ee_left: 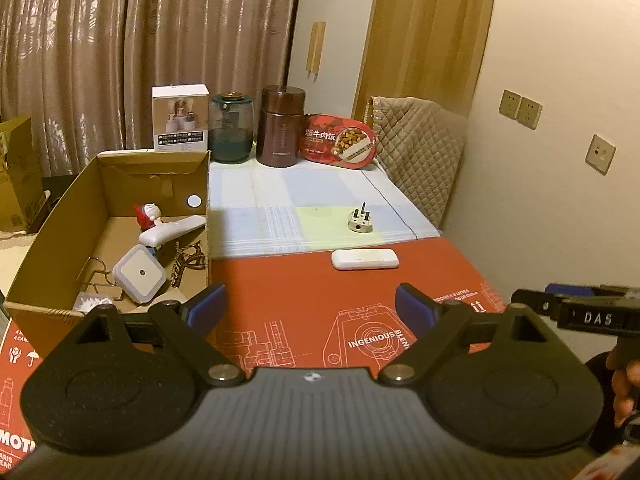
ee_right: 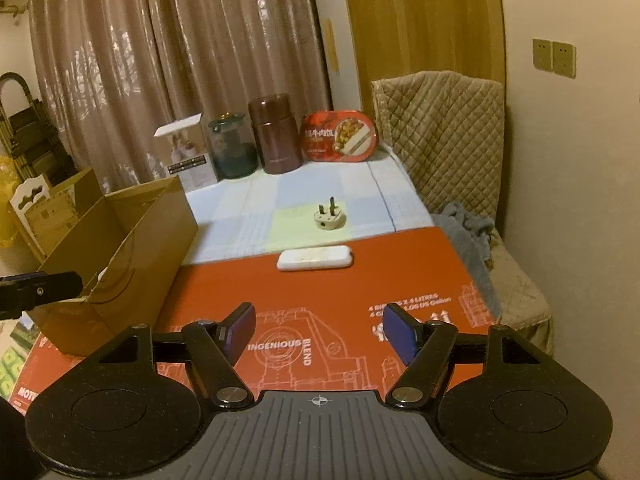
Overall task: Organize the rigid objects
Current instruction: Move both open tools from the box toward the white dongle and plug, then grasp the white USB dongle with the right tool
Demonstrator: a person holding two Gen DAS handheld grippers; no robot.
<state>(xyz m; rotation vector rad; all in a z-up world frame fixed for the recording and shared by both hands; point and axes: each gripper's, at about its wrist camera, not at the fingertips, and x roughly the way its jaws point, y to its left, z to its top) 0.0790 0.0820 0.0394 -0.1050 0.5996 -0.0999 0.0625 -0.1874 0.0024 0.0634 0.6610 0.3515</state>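
Observation:
A flat white device (ee_left: 365, 259) (ee_right: 315, 259) lies on the red board (ee_left: 304, 292) (ee_right: 320, 284) near its far edge. A white plug adapter (ee_left: 360, 222) (ee_right: 329, 218) stands prongs-up on the checked cloth behind it. An open cardboard box (ee_left: 48, 216) (ee_right: 132, 240) at the left holds a white square device (ee_left: 139, 276), a white remote (ee_left: 172, 231), a red-and-white figurine (ee_left: 148, 216) and metal clips. My left gripper (ee_left: 310, 308) and right gripper (ee_right: 318, 330) are both open and empty, above the near part of the red board.
At the back stand a white carton (ee_left: 180, 122), a teal jar (ee_left: 232, 128), a brown canister (ee_left: 282, 126) and a red food tray (ee_left: 340, 142). A quilted chair (ee_right: 440, 136) with a grey cloth (ee_right: 468, 236) is at the right by the wall.

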